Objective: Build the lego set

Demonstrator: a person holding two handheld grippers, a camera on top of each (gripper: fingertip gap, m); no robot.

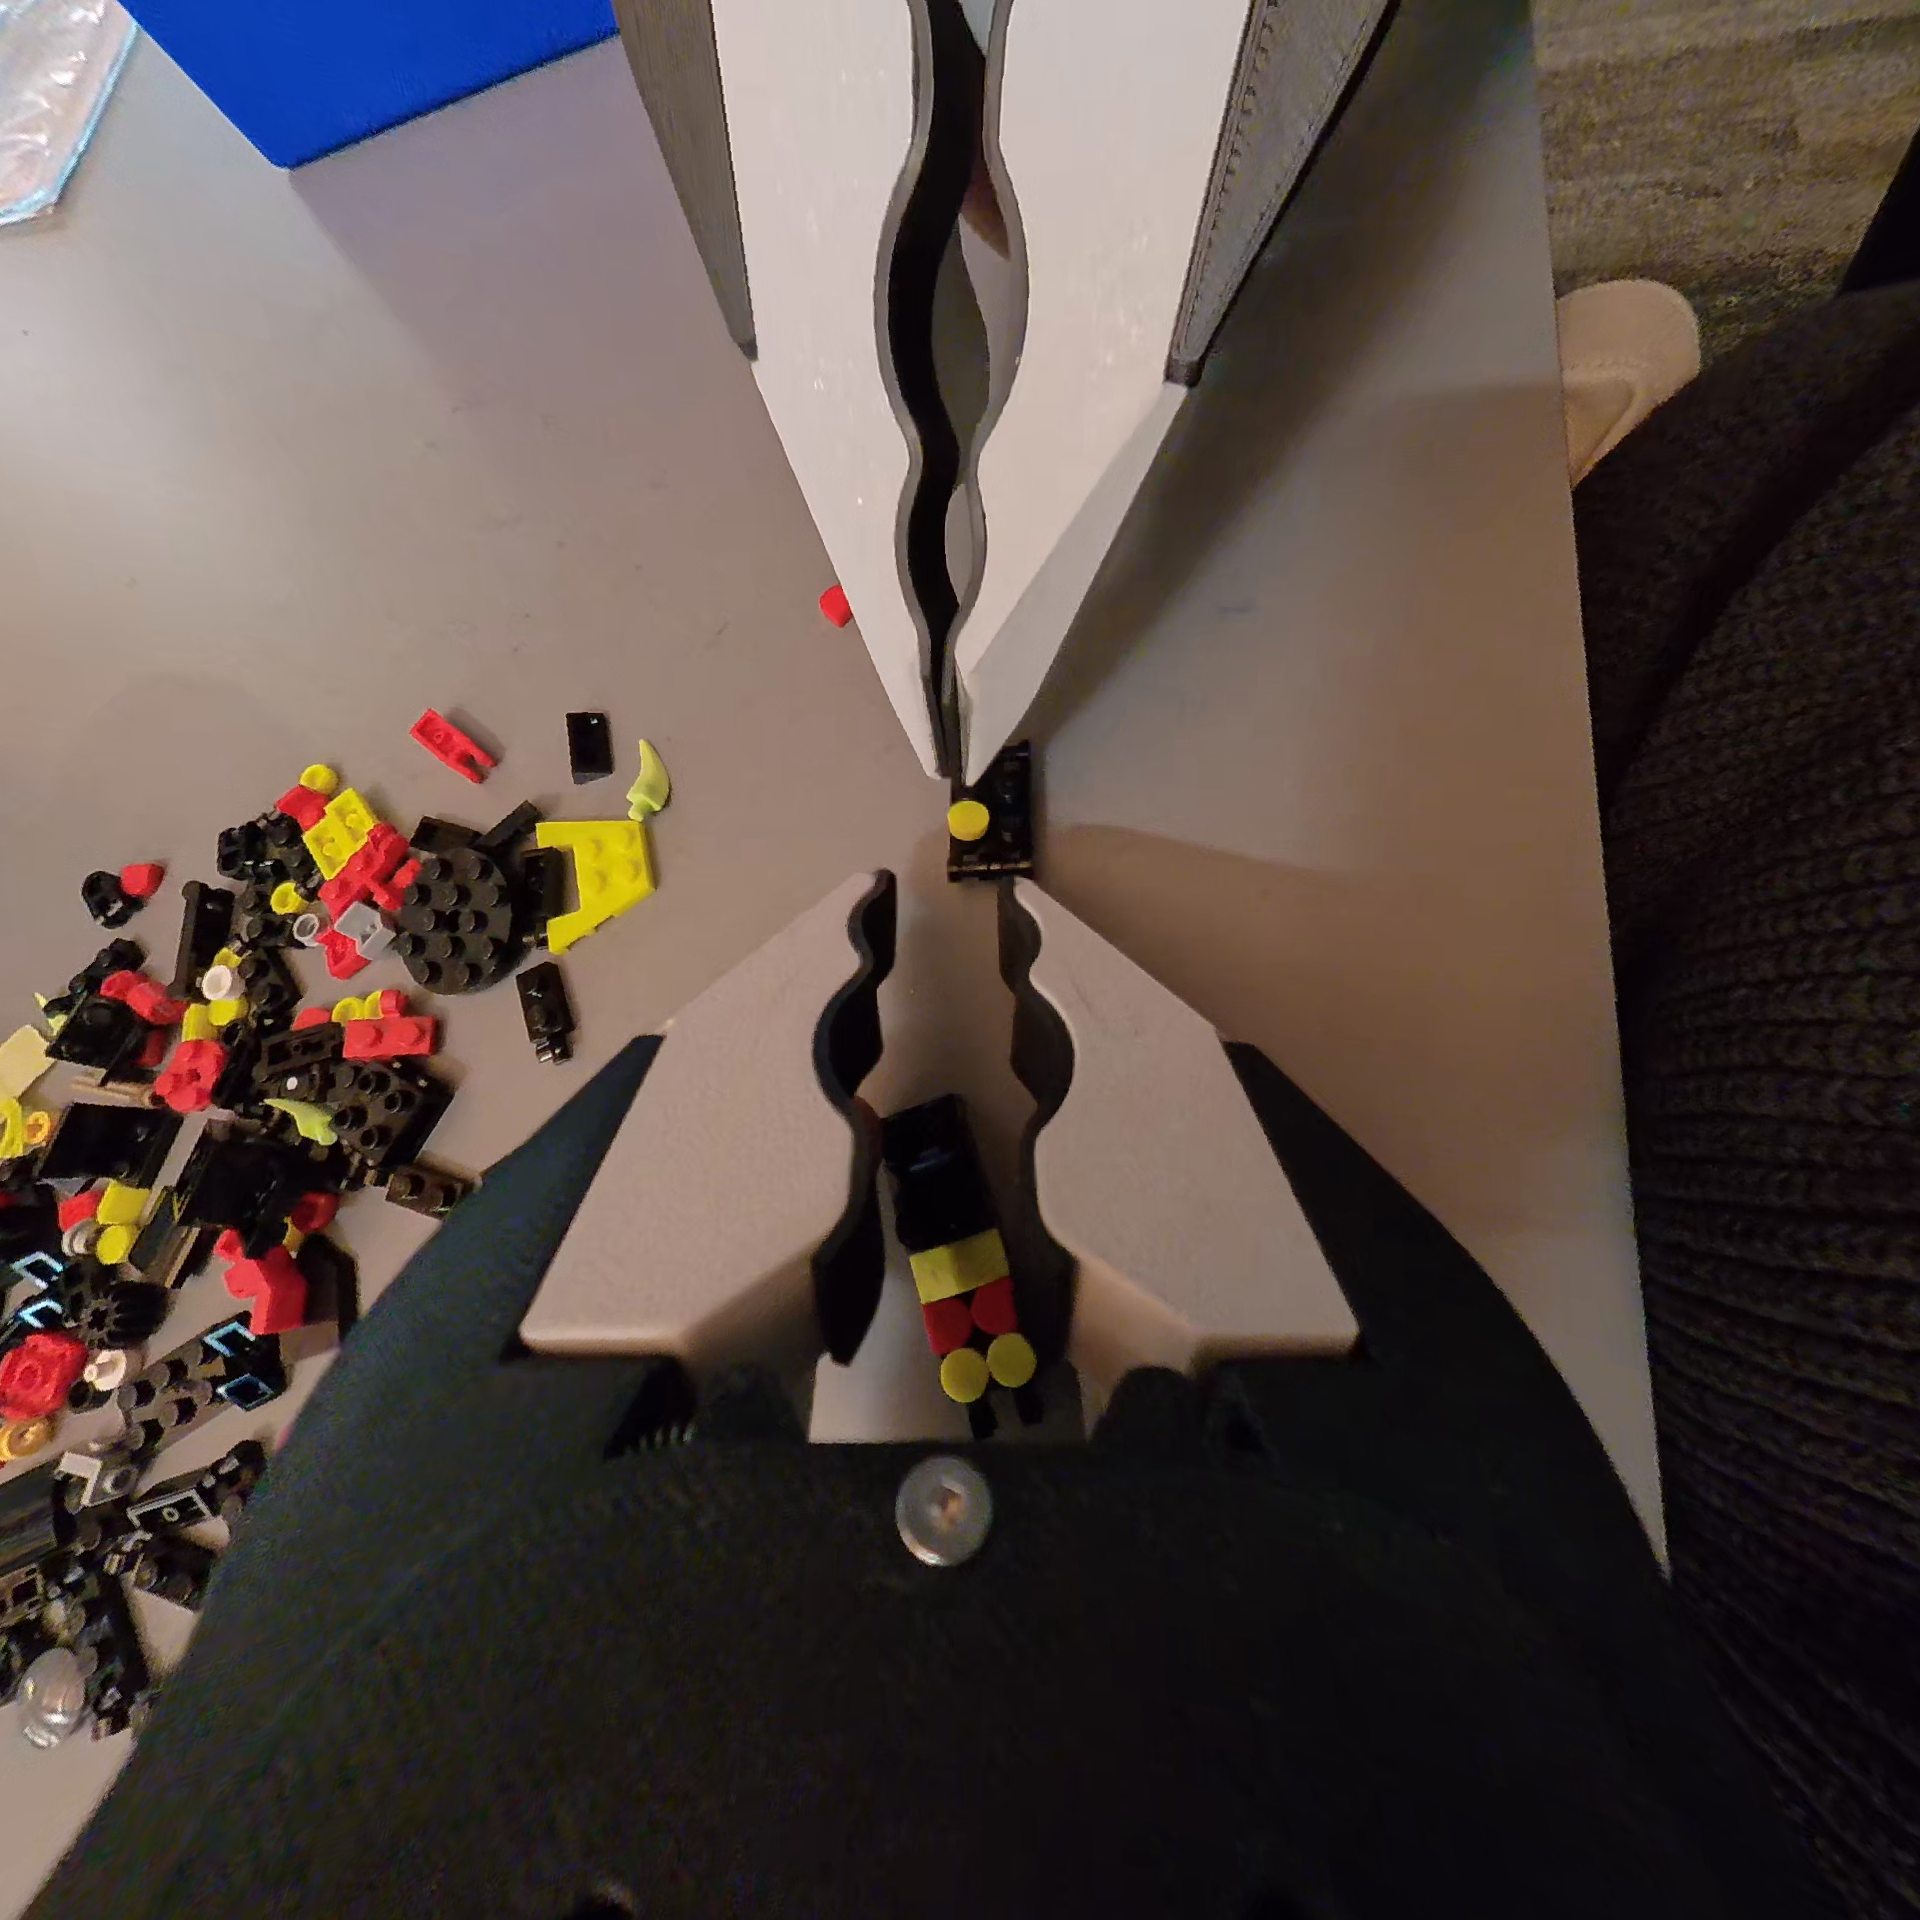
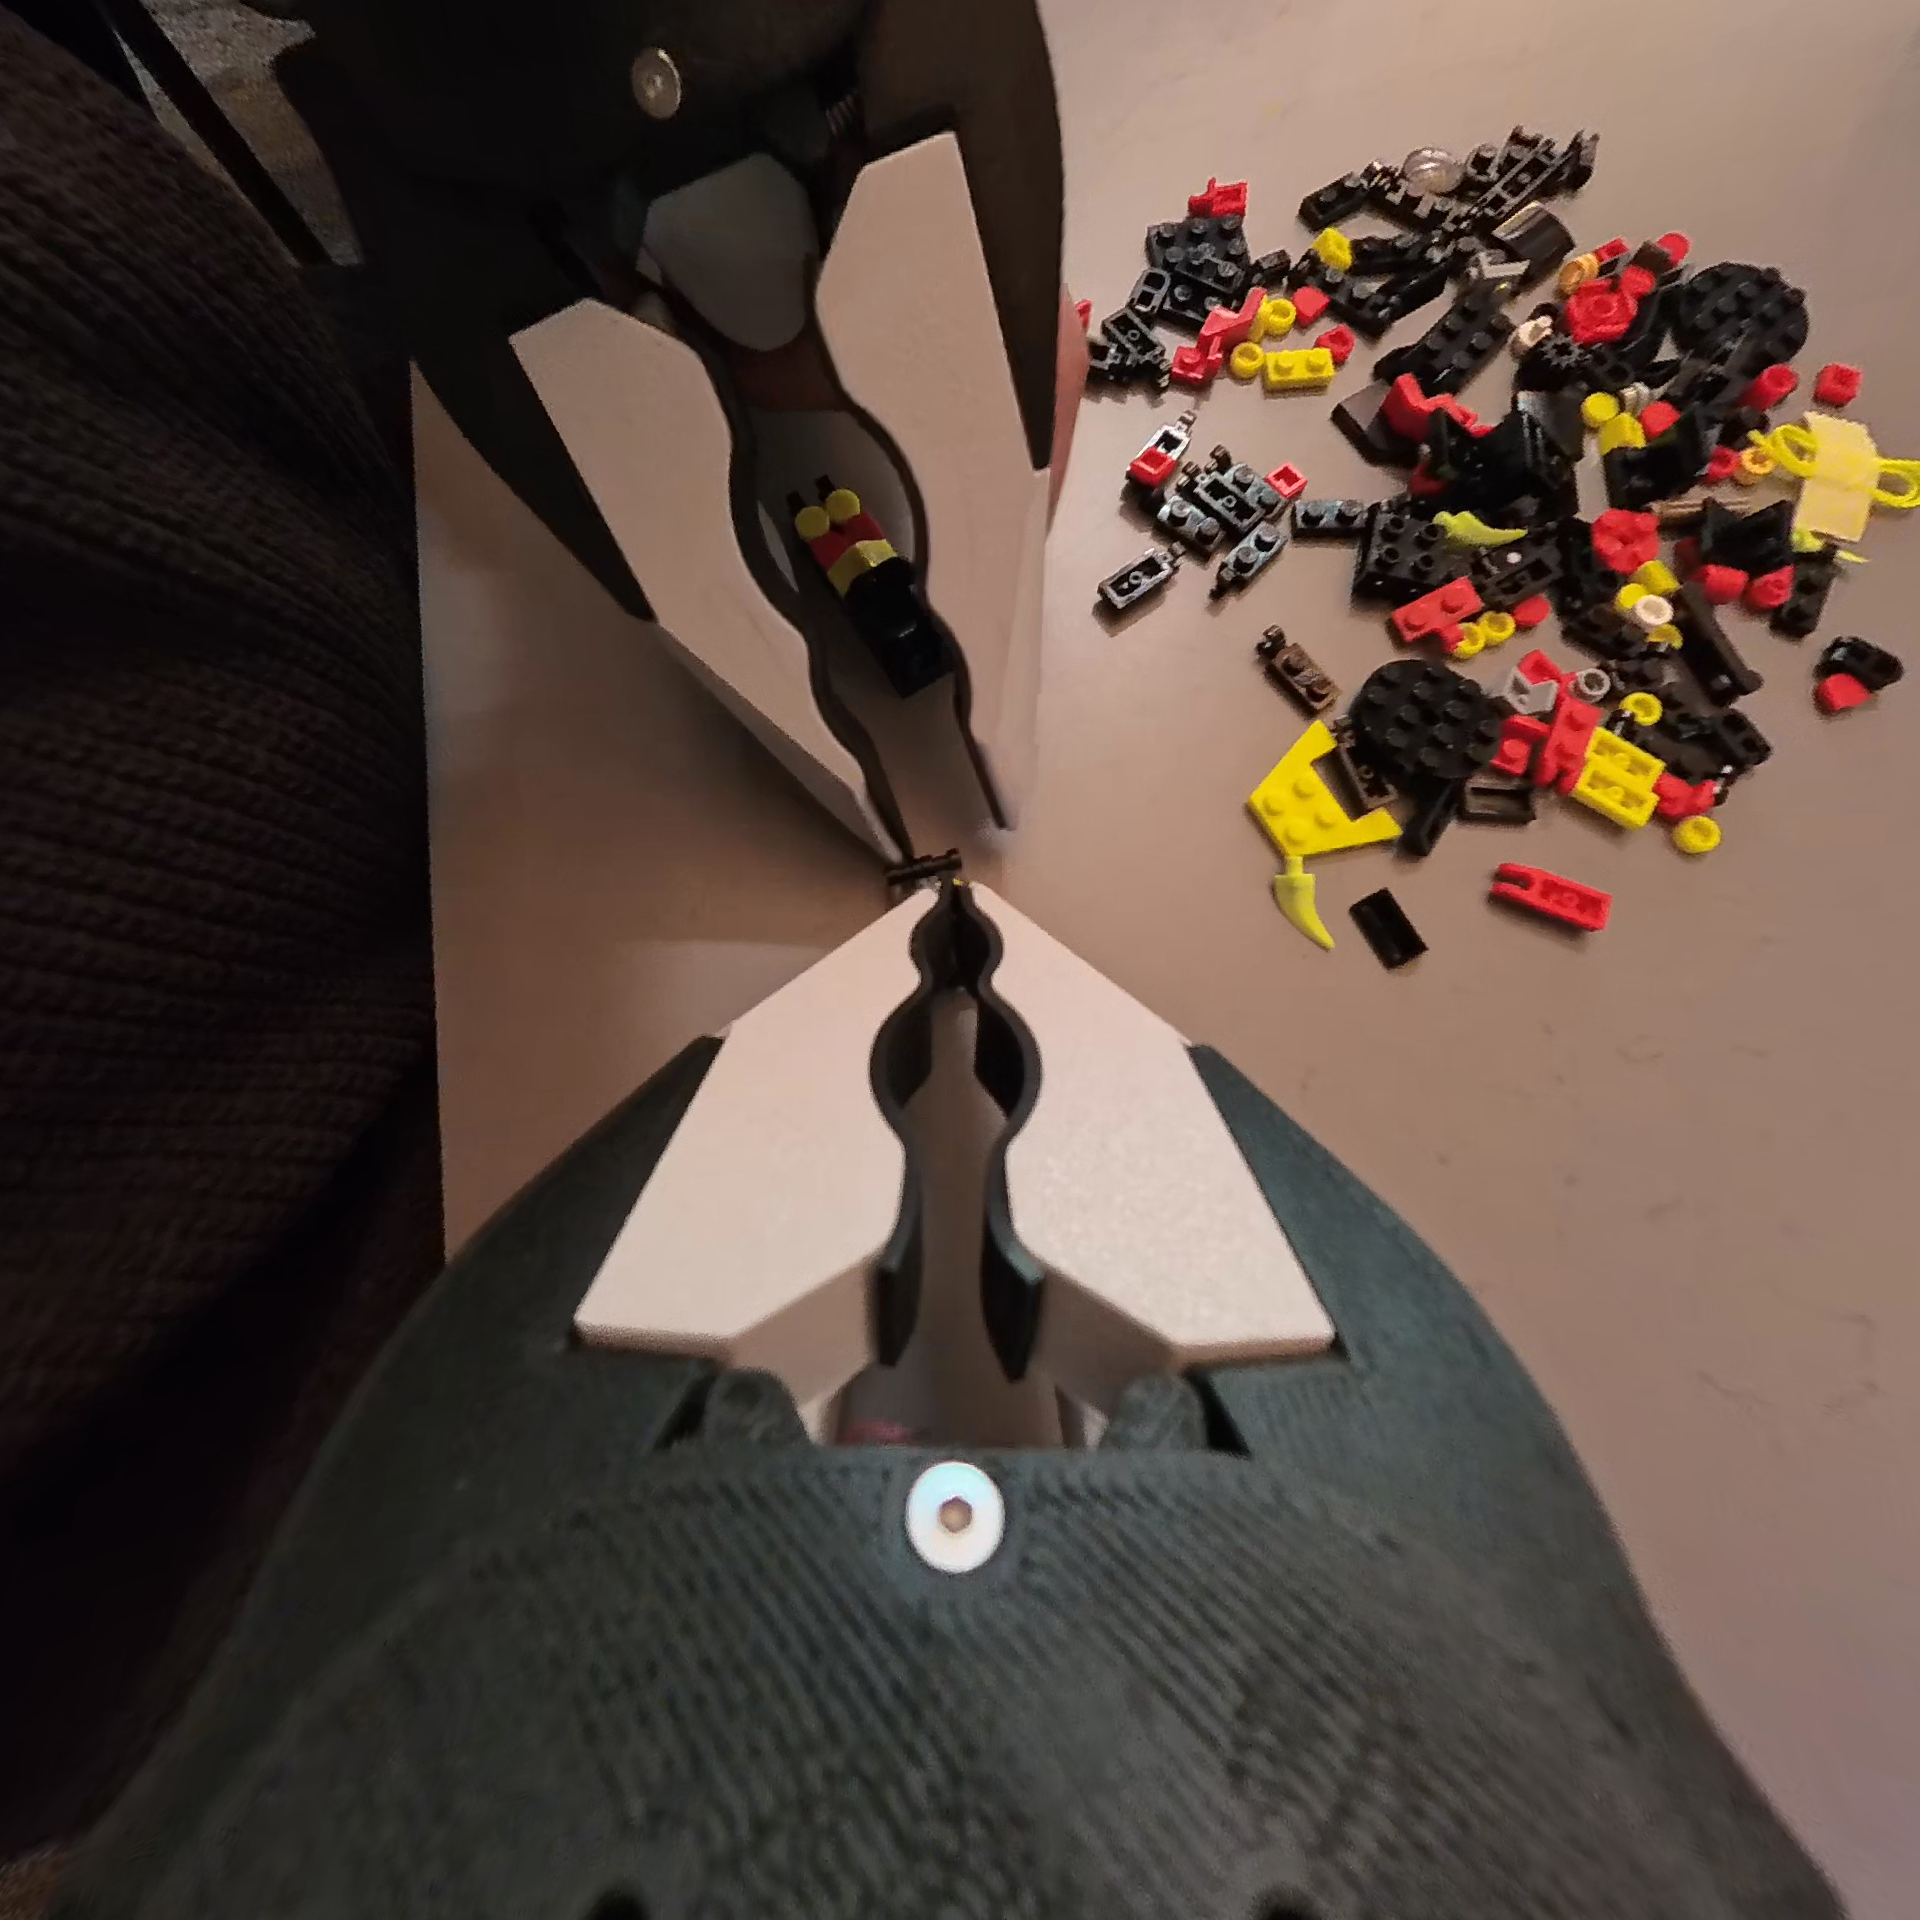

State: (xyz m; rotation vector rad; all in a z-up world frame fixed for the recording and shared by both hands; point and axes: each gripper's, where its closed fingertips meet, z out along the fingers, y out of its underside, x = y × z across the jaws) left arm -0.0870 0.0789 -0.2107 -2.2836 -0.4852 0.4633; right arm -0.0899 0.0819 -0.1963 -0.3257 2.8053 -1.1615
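Note:
My right gripper is shut on a small black plate at its very tips. In the left wrist view the right gripper comes in from the top, and the plate carries a round yellow stud. My left gripper is open, its tips just short of the plate's near end. It also shows at the top of the right wrist view. A small black, yellow and red assembly shows through the gap between the left fingers, below them; it shows in the right wrist view too.
A pile of loose black, red and yellow pieces lies on the grey table. A blue box and a clear plastic bag sit at the far left. The table edge and a person's dark knit clothing are close by. My left and right fingertips are right by each other.

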